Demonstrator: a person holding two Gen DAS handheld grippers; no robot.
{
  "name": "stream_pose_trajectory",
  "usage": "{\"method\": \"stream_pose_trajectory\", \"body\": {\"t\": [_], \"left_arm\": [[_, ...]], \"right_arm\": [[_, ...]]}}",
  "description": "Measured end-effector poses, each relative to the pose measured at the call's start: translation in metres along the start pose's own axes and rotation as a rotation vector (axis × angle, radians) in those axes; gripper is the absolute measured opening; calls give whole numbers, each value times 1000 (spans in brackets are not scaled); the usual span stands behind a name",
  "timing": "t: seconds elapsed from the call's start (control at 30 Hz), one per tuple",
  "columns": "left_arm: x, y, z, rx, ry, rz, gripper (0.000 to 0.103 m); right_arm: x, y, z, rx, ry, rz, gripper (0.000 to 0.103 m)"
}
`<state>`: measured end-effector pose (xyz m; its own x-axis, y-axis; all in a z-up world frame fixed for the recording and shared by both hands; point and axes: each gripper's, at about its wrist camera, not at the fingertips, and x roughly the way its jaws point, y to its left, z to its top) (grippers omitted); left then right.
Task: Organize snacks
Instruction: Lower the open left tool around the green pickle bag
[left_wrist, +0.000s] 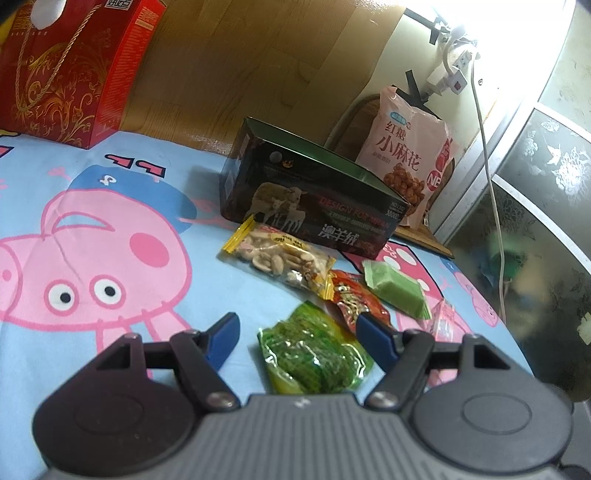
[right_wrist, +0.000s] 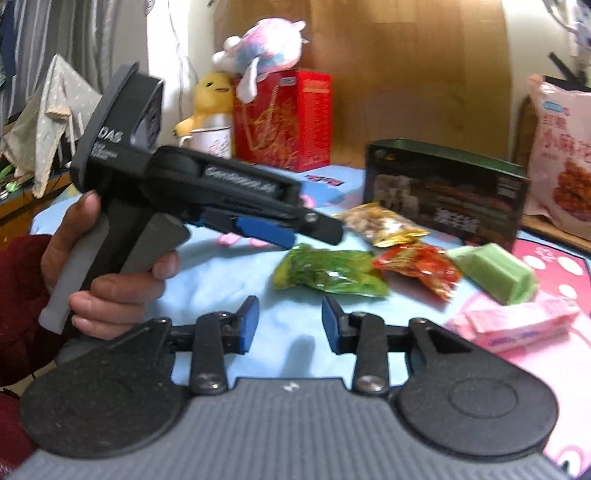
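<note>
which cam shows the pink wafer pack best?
Right wrist view: the pink wafer pack lies fully visible on the cartoon bedsheet, right of the tongs, slightly blurred. In the left wrist view only a sliver shows, mostly hidden behind the tongs' right arm.

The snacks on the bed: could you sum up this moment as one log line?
left gripper: open, above green packet | right gripper: open, empty | dark box: open, no snack visible inside
</note>
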<state>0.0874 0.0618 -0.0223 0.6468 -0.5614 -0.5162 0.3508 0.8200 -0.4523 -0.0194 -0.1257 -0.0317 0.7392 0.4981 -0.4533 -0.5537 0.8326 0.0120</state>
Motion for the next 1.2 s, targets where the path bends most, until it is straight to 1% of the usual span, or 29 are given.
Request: {"method": "stream_pose_trajectory", "body": {"t": [0.03, 0.23, 0.87, 1.0, 1.07, 1.1, 1.2], "left_arm": [[0, 0, 0, 0, -1, 1, 71], [-2, -1, -1, 5, -2, 11, 71], [-2, -2, -1, 5, 0, 13, 71], [-4, 6, 2, -39, 3, -1, 72], [-9, 13, 5, -78, -4, -25, 72], [-12, 15, 6, -90, -6, -36, 72], [-18, 15, 7, -100, -5, -61, 71]], "right_arm": [[-3, -2, -2, 6, -3, -13, 46], [-6, -15, -8, 44, -1, -52, 48], [-7, -20, -11, 48, -8, -56, 51], [-4, -23, -9, 40, 2, -59, 52], [-3, -25, -7, 28, 2, -58, 53], [-2, -26, -6, 22, -1, -56, 54], [3, -31, -2, 16, -3, -46, 57]]}}
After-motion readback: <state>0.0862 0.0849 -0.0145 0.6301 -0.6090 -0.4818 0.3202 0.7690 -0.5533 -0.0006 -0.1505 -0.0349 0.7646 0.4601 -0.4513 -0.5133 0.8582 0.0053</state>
